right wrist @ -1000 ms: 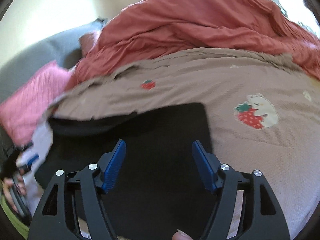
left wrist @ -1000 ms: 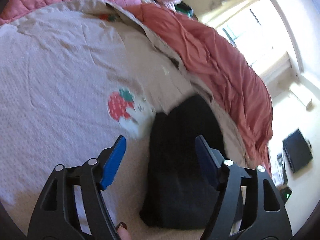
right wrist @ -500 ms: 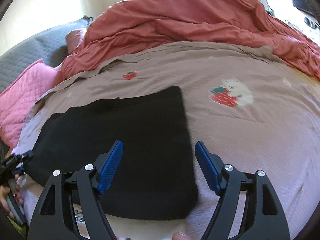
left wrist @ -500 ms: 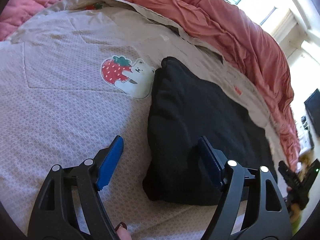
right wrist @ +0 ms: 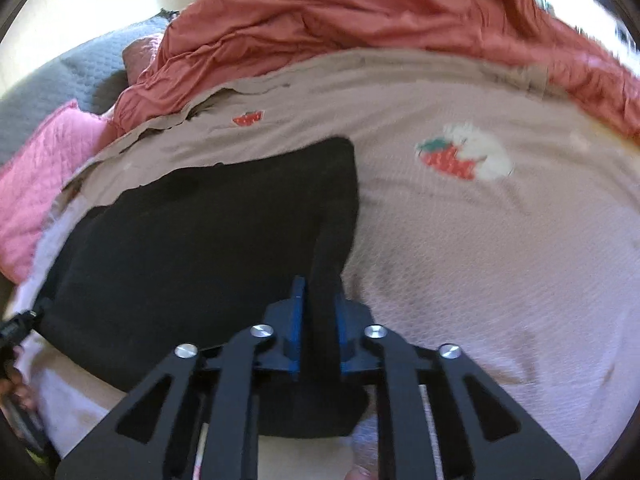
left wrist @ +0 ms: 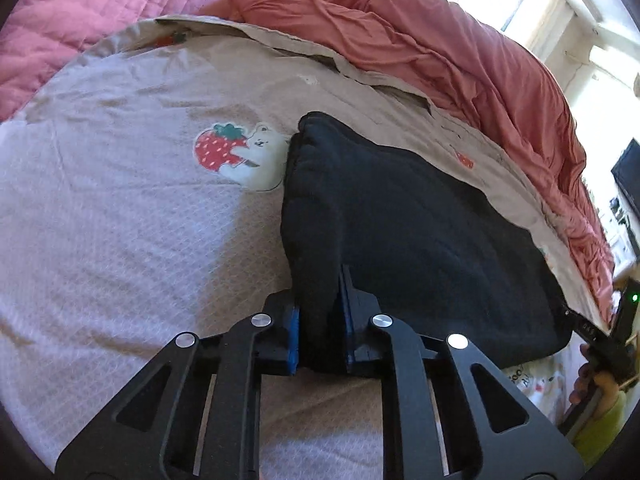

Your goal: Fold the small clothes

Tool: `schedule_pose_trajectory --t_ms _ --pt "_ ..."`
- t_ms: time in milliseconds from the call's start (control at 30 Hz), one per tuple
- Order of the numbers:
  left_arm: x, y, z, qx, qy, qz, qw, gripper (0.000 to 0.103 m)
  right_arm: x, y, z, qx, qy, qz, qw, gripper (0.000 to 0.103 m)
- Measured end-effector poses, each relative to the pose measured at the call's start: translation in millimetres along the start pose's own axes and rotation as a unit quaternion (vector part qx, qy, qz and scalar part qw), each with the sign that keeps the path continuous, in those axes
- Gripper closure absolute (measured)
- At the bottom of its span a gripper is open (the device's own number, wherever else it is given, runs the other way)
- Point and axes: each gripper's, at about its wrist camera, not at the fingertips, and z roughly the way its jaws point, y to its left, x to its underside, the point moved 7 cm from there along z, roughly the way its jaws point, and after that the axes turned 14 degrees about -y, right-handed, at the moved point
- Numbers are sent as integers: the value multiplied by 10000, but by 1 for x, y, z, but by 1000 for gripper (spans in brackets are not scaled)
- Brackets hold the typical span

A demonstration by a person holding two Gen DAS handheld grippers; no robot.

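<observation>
Both grippers are closing on the near edge of the black garment (left wrist: 400, 216): left gripper (left wrist: 320, 320) and right gripper (right wrist: 318, 320) pinch cloth. It lies flat on the bedspread (left wrist: 120, 220); folding seems barely begun.

My soft black knit garment (left wrist: 404, 216) lies spread flat on the bed (its near corners bunched upward).

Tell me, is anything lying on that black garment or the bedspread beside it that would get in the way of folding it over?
Nothing visible. The left gripper and right gripper each pinch the black garment; its top is bare, and so is the beige bedspread beside it.
</observation>
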Motion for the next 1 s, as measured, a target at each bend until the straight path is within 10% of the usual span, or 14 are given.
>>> schedule_pose_trajectory --t_ms 467,800,1000 --pt "1 12 2 -57 89 -231 9997 79 11 -14 3 205 194 203 9994 86" --pt "-33 -4 -33 -122 -1043 362 9938 80 -5 -1 -23 9 -256 39 9997 68" --pt "-26 -40 -35 232 -1090 987 9889 69 -13 36 -25 -373 -361 -293 9982 56"
